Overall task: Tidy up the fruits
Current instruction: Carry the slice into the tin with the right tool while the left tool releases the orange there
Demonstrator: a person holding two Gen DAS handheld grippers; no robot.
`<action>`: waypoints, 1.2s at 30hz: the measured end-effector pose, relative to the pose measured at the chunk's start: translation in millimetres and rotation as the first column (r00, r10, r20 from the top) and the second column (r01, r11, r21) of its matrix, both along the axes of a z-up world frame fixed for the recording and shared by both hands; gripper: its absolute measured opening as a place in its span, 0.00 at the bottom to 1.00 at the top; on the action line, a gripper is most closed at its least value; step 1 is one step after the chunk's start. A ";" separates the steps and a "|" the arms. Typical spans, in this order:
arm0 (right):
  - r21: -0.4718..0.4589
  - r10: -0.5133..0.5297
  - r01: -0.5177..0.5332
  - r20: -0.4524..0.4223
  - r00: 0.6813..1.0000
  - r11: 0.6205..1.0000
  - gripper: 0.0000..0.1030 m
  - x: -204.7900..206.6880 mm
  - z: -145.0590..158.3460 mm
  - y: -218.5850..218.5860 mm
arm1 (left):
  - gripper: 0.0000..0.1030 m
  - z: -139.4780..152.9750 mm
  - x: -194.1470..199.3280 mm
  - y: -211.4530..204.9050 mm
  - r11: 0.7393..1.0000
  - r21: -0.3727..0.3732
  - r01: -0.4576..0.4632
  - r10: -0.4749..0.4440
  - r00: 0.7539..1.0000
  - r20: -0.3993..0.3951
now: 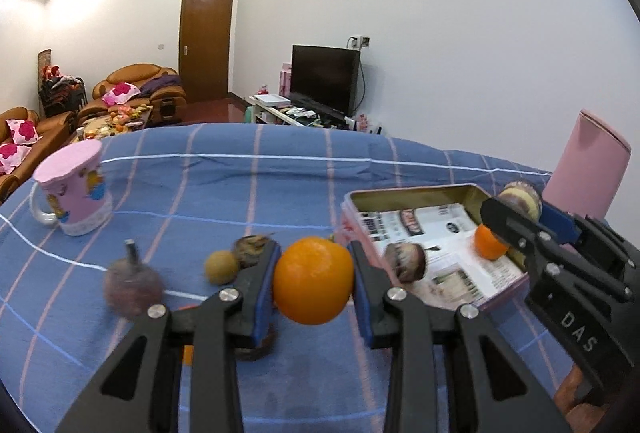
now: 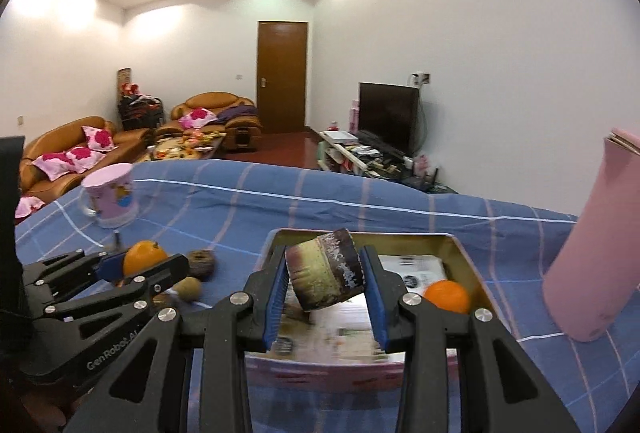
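Observation:
My left gripper (image 1: 314,283) is shut on a large orange (image 1: 312,281) and holds it above the blue checked cloth, left of the open tin box (image 1: 404,195). My right gripper (image 2: 325,283) is shut on a halved purple fruit (image 2: 326,273) and holds it over the tin (image 2: 460,253). In the tin lie a small orange (image 1: 489,241), also in the right view (image 2: 447,296), and a cut purple fruit (image 1: 406,261). On the cloth lie a round purple fruit with a stem (image 1: 132,283), a small brown fruit (image 1: 221,267) and a dark fruit (image 1: 251,249).
A pink mug (image 1: 74,189) stands at the far left of the table. A tall pink bottle (image 2: 592,253) stands right of the tin. The table's far edge drops to a living room with sofas and a TV.

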State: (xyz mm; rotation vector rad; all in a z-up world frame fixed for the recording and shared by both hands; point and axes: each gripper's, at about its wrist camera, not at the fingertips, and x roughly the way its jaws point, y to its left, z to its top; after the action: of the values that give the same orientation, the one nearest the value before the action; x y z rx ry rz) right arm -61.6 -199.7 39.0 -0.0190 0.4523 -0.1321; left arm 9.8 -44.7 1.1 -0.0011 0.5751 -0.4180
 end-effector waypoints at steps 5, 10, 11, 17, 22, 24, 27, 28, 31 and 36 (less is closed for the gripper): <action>-0.011 -0.051 0.051 -0.007 0.999 0.999 0.37 3.6 -1.6 -25.8 | 0.35 1.7 -1.6 -27.2 1.000 0.001 0.017 -0.017 1.000 0.003; -0.034 -0.093 0.093 -0.008 0.996 0.995 0.37 4.7 -2.9 -44.3 | 0.35 3.4 -1.6 -53.7 1.000 0.012 0.026 -0.026 1.000 0.008; -0.034 -0.102 0.102 -0.012 0.995 0.994 0.37 5.7 -3.8 -49.6 | 0.35 3.0 -1.1 -58.9 1.000 0.016 0.025 -0.025 1.000 0.008; -0.012 -0.135 0.134 -0.036 0.990 0.991 0.37 9.7 -7.4 -72.2 | 0.35 2.0 -2.4 -83.4 0.998 0.056 0.014 -0.015 0.999 0.029; 0.000 -0.148 0.149 -0.062 0.987 0.989 0.37 14.3 -11.4 -85.5 | 0.35 -0.1 0.5 -99.3 0.998 0.056 0.010 -0.011 1.000 0.013; 0.005 -0.152 0.153 -0.072 0.986 0.988 0.37 16.1 -13.1 -88.4 | 0.35 -0.8 2.5 -105.5 0.998 0.063 0.014 -0.015 1.000 0.018; 0.011 -0.154 0.156 -0.090 0.984 0.988 0.37 19.9 -16.2 -93.0 | 0.35 -2.4 4.6 -115.7 0.996 0.087 0.018 -0.021 0.999 0.030; 0.012 -0.154 0.156 -0.097 0.983 0.988 0.37 21.7 -17.5 -94.6 | 0.35 -3.1 5.7 -117.6 0.996 0.091 0.023 -0.025 0.999 0.027; 0.023 -0.146 0.150 -0.117 0.982 0.988 0.37 27.2 -20.8 -96.8 | 0.35 -3.1 9.5 -119.6 0.996 0.090 0.019 -0.020 1.000 0.020; 0.038 -0.123 0.131 -0.155 0.980 0.991 0.37 37.1 -28.8 -98.6 | 0.35 -8.0 20.0 -122.3 0.995 0.099 0.017 -0.014 0.999 -0.029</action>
State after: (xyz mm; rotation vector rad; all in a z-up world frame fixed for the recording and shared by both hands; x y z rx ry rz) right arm -24.5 -298.3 10.2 0.0471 0.6095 -0.2465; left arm 29.8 -167.0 -6.9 0.0926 0.6235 -0.4050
